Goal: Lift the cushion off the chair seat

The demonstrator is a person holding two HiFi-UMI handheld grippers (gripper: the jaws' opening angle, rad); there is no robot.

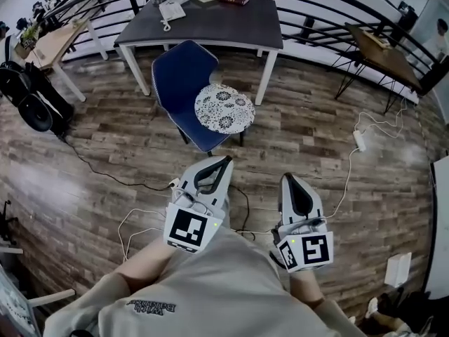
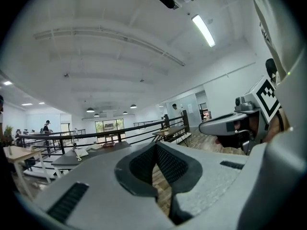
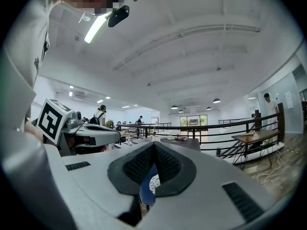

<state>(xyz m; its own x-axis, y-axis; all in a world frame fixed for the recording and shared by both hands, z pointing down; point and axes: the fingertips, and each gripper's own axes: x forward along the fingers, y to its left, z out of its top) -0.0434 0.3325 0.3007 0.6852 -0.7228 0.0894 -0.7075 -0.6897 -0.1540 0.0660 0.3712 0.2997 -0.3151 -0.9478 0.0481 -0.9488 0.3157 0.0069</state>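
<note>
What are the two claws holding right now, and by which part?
Nothing. The left claw and right claw are both shut and empty; the cushion lies untouched on the chair ahead.

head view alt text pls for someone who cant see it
A round white patterned cushion lies on a blue chair by a dark table. Nearer the person, the left gripper and right gripper, both shut, point toward it.

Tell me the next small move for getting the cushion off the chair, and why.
Probably carry both forward to the cushion on the chair, opening the jaws on the way: the left gripper and right gripper are shut, empty, and well short of the seat.
</note>
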